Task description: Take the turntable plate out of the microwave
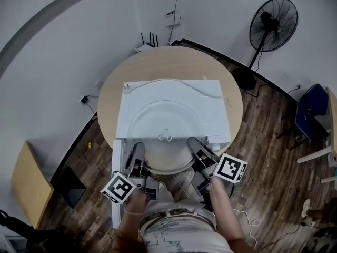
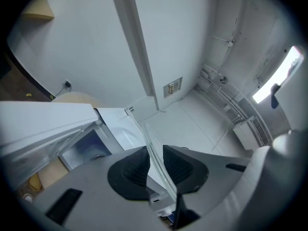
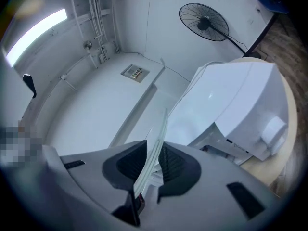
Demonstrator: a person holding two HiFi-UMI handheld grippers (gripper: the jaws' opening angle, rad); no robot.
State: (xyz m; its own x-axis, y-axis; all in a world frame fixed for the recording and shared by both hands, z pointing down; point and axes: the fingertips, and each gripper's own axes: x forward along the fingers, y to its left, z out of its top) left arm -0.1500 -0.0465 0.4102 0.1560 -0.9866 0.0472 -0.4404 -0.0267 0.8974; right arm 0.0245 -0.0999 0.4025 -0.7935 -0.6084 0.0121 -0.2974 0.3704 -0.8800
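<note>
round wooden table is carrying a white microwave, whose door is hanging open at the left front. a standing fan is standing well apart on the floor. the glass turntable plate is hanging level in the air, outside the cavity and over the microwave's front edge. it is likely behaving as a stiff, fairly heavy, smooth and breakable disc, so opposite points on the rim are looking like the safest hold. the left gripper and right gripper are each pinching the near rim between ribbed pads, one at either side. the open door beside the left gripper and a thin cable across the microwave's top are lying closest to the path.
</note>
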